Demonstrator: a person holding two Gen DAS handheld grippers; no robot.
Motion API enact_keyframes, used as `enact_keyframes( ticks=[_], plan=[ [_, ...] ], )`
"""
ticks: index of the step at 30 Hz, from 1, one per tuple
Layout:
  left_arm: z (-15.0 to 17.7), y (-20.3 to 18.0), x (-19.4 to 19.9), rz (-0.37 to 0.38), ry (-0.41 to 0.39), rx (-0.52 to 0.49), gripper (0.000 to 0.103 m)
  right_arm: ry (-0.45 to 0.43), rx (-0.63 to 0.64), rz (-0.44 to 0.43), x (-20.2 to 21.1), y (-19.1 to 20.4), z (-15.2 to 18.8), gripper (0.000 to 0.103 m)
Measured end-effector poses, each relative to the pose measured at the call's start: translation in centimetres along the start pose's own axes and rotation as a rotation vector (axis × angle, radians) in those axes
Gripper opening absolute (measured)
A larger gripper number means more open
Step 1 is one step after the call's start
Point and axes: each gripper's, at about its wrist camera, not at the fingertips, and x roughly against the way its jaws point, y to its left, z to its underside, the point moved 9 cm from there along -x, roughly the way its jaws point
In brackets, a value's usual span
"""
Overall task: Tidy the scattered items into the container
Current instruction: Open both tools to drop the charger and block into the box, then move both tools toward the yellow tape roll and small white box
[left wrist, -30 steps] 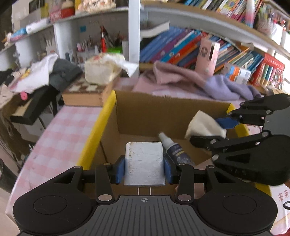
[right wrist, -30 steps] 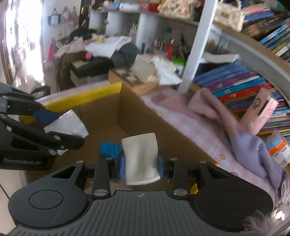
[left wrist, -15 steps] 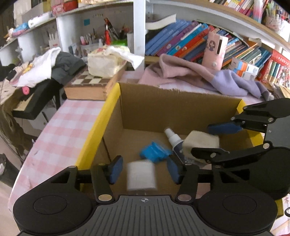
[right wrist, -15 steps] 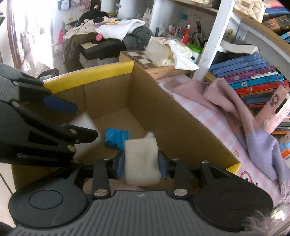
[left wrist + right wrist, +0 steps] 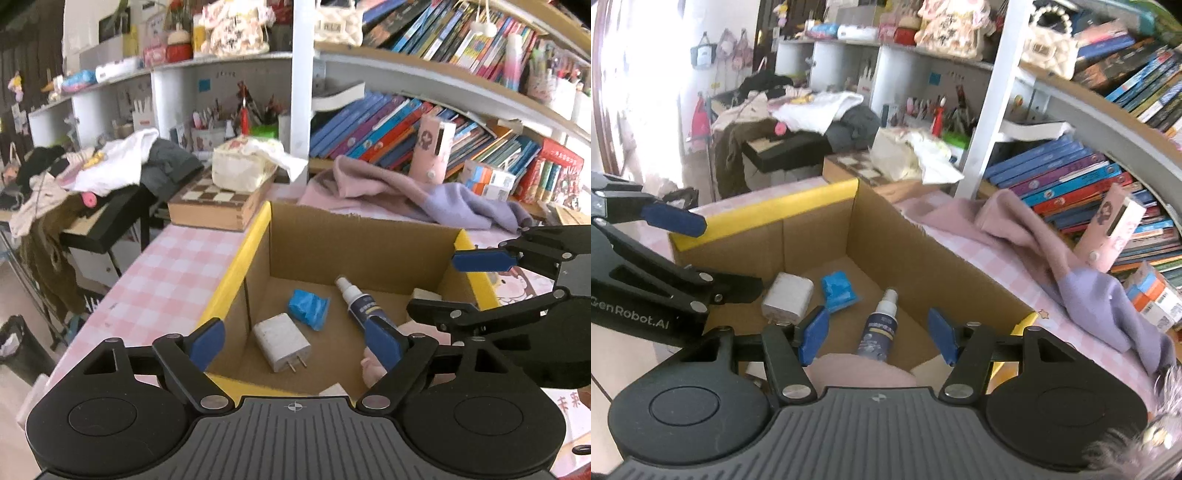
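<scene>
Hovering over the cardboard box (image 5: 365, 242), both grippers are empty with their jaws opening. The left gripper (image 5: 295, 341) has nothing between its blue pads; the white charger (image 5: 282, 341) lies on the box floor below and just ahead of them, a little toward the left finger, its two prongs pointing back at the gripper and its long axis running roughly along the fingers. The right gripper (image 5: 877, 332) also holds nothing; the spray bottle (image 5: 881, 325) lies on the floor beneath the gap, nozzle pointing away, body in line with the fingers. A blue packet (image 5: 839, 290) rests ahead of its left finger, and a pale block (image 5: 425, 294) sits in the box's corner beyond the left gripper's right finger, partly hidden by the other tool.

Everything in reach of the fingers appears to be inside the box already, so the next move likely turns on lifting clear of the rim and finding whatever loose item remains outside; none shows plainly near either gripper.
</scene>
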Motion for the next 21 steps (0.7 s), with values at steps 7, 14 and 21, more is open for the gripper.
enact_keyframes(
  ticks=[7, 14, 21],
  plan=[
    [1.1, 0.1, 3.5, 0.001, -0.057, 0.006, 0.092, -0.075, -0.061, 0.065, 3.9, 1.1, -0.3, 0.059],
    [3.8, 0.8, 6.2, 0.004, -0.053, 0.016, 0.094, -0.101, -0.098, 0.125, 7.8, 2.7, 1.2, 0.062],
    [6.3, 1.1, 8.7, 0.008, -0.040, 0.011, 0.096, -0.084, -0.130, 0.165, 10.9, 4.9, 3.8, 0.064]
  ],
)
